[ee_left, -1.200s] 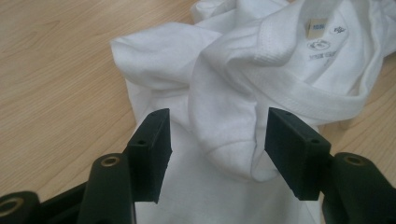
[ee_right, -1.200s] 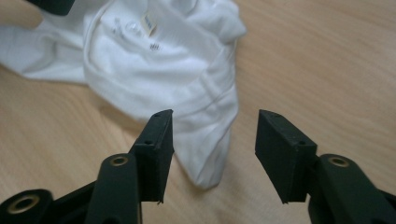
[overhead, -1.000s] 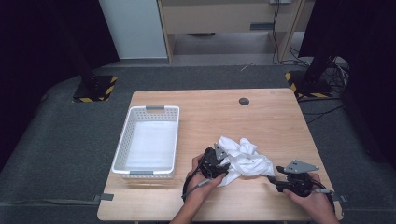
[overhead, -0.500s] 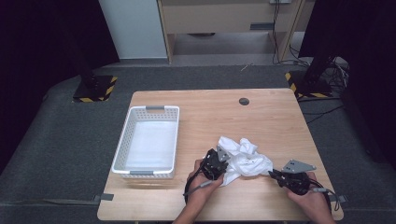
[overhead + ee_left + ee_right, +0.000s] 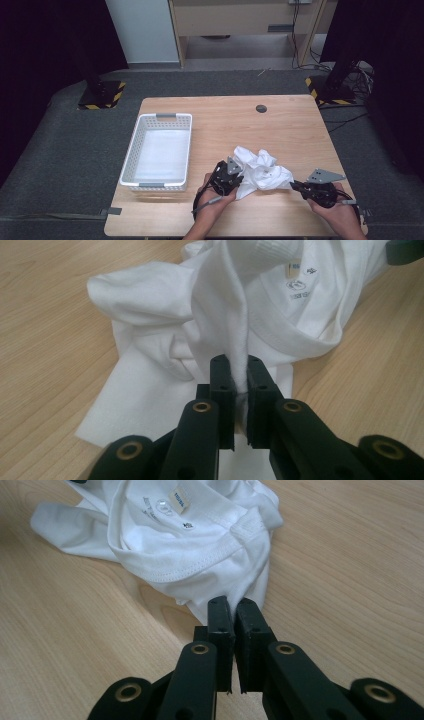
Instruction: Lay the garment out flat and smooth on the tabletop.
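Observation:
A crumpled white T-shirt (image 5: 260, 171) lies on the wooden table (image 5: 280, 125) near its front edge. My left gripper (image 5: 239, 181) sits at the shirt's left side. In the left gripper view the left gripper (image 5: 236, 364) is shut on a raised fold of the T-shirt (image 5: 220, 305); its jaws have just been closing on that cloth. My right gripper (image 5: 294, 185) is at the shirt's right side. In the right gripper view the right gripper (image 5: 232, 605) is shut on the lower edge of the T-shirt (image 5: 180, 545), whose neck label faces up.
A white plastic basket (image 5: 159, 150) stands on the left part of the table, nothing in it. A small dark round disc (image 5: 261, 108) sits near the table's far edge. Grey carpet and black stands surround the table.
Little visibly differs: both hands stay at the shirt's two sides and the shirt keeps its place.

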Tool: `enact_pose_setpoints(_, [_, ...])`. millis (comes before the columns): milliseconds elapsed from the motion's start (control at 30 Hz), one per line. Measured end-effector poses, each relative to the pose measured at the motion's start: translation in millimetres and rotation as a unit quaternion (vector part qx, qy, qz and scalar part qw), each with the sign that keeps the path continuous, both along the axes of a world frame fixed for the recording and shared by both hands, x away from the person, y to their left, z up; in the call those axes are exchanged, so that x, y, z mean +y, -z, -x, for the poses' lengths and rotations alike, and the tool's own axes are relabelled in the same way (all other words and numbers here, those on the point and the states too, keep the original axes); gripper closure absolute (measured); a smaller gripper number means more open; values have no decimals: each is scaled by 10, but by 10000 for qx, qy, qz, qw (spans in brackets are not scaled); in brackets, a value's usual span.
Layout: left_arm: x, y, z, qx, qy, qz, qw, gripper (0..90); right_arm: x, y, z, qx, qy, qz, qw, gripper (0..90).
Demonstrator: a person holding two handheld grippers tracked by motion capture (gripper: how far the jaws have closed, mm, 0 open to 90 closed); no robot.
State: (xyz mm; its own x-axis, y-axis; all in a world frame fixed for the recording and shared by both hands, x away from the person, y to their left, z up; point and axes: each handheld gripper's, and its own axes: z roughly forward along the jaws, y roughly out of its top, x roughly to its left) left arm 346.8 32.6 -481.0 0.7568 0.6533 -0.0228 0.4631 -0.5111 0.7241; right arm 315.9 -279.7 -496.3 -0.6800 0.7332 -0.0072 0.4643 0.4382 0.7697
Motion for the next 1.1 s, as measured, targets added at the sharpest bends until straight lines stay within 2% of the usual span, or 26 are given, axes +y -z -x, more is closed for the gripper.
enact_pose_setpoints(167, [53,-125,46,6,63,86,9999,854,-27,-118,43,18,-99,-113,9999,868])
enact_pose_setpoints(333, [128,-349,107,-113,84,272,9995,855,-96,-294,93,-41,-162,-181,9997,869])
enact_pose_setpoints(367, [128,-349,107,-113,84,272,9995,855,-118,-346,105,-35,-178,-201,9996,869])
enact_pose_setpoints(433, [158,-506,132,-173,126,371,9991,855,-158,-435,116,-50,-202,-249,9995,869])
enact_pose_setpoints(467, [158,-506,132,-173,126,371,9991,855,-158,-435,116,-50,-202,-249,9995,869])
enact_pose_setpoints(567, [152,-628,72,-230,122,309,9992,854,-215,-576,88,-15,-240,-307,9992,869])
enact_pose_setpoints(600, [147,-641,35,-216,104,301,9993,853,-228,-614,7,58,-228,-273,9993,869])
enact_pose_setpoints(633, [137,-648,-22,-145,90,315,9994,853,-228,-614,7,58,-228,-273,9993,869])
enact_pose_setpoints(667, [124,-645,-84,-52,72,326,9994,852,-222,-614,-106,137,-169,-248,9995,869])
enact_pose_setpoints(700, [108,-638,-142,4,49,324,9995,852,-222,-614,-106,137,-169,-248,9995,869])
enact_pose_setpoints(733, [84,-625,-198,28,34,259,9997,851,-202,-586,-230,206,-123,-278,9993,868])
enact_pose_setpoints(767, [50,-579,-315,139,-25,178,9997,850,-195,-559,-296,257,-89,-290,9992,868])
enact_pose_setpoints(933, [22,-434,-552,363,-216,-43,9991,847,-173,-408,-556,438,114,-267,9986,866])
enact_pose_setpoints(1100, [40,-223,-718,670,-422,-85,9968,847,-109,-246,-725,554,346,-200,9977,862])
